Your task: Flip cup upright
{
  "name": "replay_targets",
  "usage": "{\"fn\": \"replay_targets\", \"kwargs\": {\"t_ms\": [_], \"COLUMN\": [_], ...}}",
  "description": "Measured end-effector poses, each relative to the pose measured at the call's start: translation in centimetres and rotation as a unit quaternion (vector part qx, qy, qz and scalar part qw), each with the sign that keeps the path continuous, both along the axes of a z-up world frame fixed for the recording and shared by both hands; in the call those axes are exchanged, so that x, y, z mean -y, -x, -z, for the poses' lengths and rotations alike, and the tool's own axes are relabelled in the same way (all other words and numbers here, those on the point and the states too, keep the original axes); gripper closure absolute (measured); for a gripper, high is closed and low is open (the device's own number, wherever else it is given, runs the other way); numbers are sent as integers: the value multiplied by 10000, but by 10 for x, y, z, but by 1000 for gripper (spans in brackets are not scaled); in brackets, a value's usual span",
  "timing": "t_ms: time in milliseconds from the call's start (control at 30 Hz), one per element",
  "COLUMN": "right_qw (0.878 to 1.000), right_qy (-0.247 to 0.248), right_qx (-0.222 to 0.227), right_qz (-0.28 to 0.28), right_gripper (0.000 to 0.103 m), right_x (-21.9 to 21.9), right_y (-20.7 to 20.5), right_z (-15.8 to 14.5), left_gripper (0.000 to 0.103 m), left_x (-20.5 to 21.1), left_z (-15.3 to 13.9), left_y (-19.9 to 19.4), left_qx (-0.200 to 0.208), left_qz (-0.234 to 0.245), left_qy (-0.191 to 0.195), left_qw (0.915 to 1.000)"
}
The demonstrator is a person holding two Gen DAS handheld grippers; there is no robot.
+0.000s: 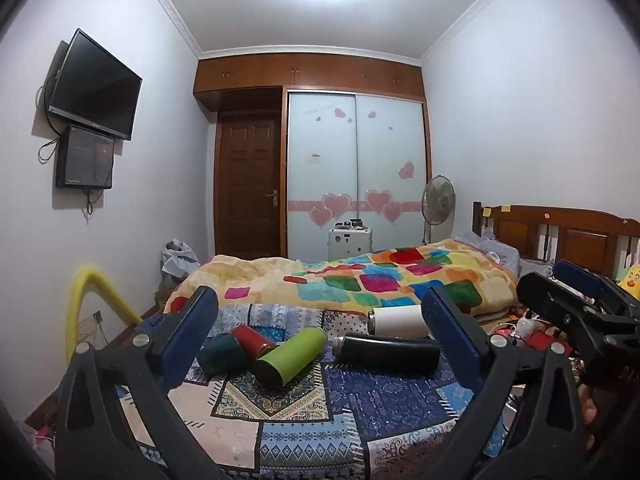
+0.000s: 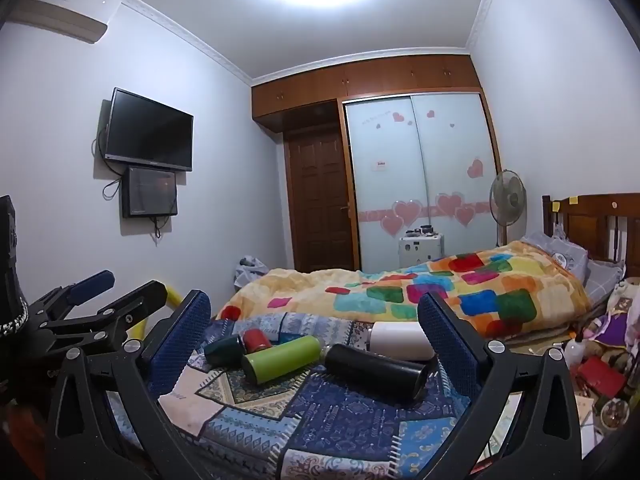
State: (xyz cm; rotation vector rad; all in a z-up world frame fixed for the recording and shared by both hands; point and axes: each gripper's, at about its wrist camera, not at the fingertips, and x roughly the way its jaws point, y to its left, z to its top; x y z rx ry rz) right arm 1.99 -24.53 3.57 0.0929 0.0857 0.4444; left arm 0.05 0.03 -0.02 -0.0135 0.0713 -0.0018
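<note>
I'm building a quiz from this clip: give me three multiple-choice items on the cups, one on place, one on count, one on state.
1. The white cup lies where?
A. behind the black cup
B. on the floor
C. in the left tongs

2. How many cups lie on the patchwork cloth?
A. two
B. five
C. eight

3. The right tongs are:
A. shut on the green cup
B. open
C. out of view

Key: A, it lies just beyond the black one; B, teal, red, green, black, white; B, fingers wide apart, nothing between.
</note>
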Motion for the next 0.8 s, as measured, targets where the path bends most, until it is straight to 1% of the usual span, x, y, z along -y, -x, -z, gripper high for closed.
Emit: {"fn": "replay_targets", "kwargs": {"t_ms": [133, 200, 267, 300, 333, 467, 533, 800], "right_qw": [10000, 10000, 10000, 10000, 10000, 10000, 9999, 9999], "right_qy": [9, 6, 1, 42, 51, 33, 99, 104], "right_qx": [-55, -58, -55, -46, -63, -19, -13, -29], "right_qz": [40, 38, 24, 17, 24, 65, 124, 124], "right_gripper": [0, 0, 0, 0, 0, 0, 0, 0], "right_x": [-1, 0, 2, 0, 3, 11, -4, -3], "right_y": [-1, -1, -1, -3, -3, -2, -1, -1], "right_z": [0, 0, 0, 3, 5, 7, 4, 4], "left_gripper": [0, 0, 0, 0, 0, 0, 0, 0], "left_x": [2, 5, 8, 9, 11, 4, 3, 3], "left_z": [1, 6, 5, 4, 7, 7, 6, 8], "left_y": [1, -1, -2, 1, -4, -4, -4, -4], "left_qx": [-12, -23, -47, -40, -49, -58, -64, -73], "left_qz": [-38, -33, -8, 1, 10, 41, 51, 80], "left_qy": [25, 42, -6, -2, 4, 36, 47, 87], "left_qw": [10000, 10000, 10000, 10000, 10000, 10000, 10000, 9999]}}
